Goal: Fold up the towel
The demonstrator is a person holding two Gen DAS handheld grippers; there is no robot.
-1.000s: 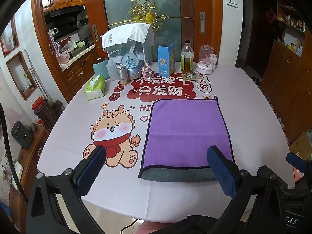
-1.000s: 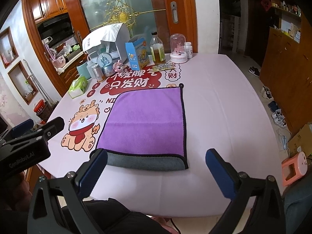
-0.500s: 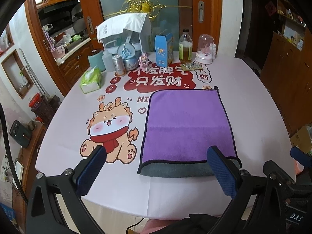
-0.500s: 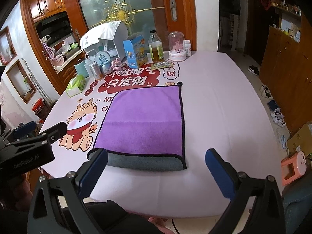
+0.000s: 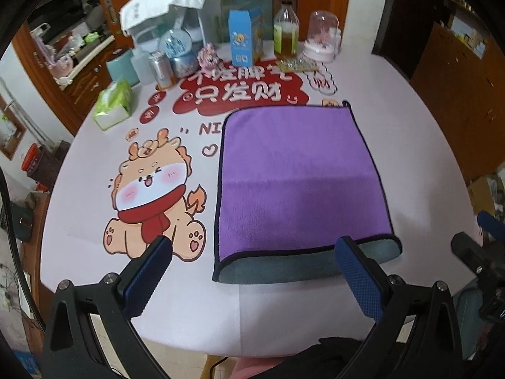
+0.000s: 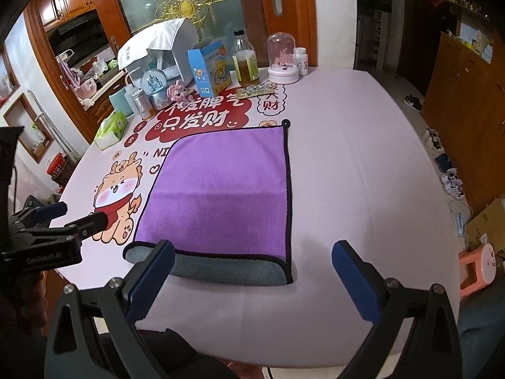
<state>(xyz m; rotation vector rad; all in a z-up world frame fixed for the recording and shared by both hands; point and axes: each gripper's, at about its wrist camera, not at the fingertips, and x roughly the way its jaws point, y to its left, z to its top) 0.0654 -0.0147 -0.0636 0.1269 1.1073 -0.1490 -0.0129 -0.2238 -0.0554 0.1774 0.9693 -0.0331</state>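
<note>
Left wrist view: my left gripper [image 5: 252,279] is held above the near edge of the table [image 5: 410,145], its two blue-padded fingers [image 5: 146,279] spread wide apart and holding nothing. The purple towel [image 5: 300,177] lies flat on the table at 12 o'clock from the gripper, folded over so that a strip of its grey underside shows along the near edge. That grey edge sits between my fingertips in the view; the right fingertip overlaps it, though I cannot tell whether it touches. A cartoon dragon print [image 5: 154,195] lies at 10 o'clock, beside the towel.

Right wrist view: my right gripper [image 6: 252,279] is likewise open wide and empty. The towel [image 6: 221,189] lies at 11 o'clock, its near right corner between the fingertips. My left gripper [image 6: 60,218] appears at 9 o'clock. Bottles and boxes [image 6: 208,69] stand along the far edge of the table [image 6: 363,173], well apart from the towel.
</note>
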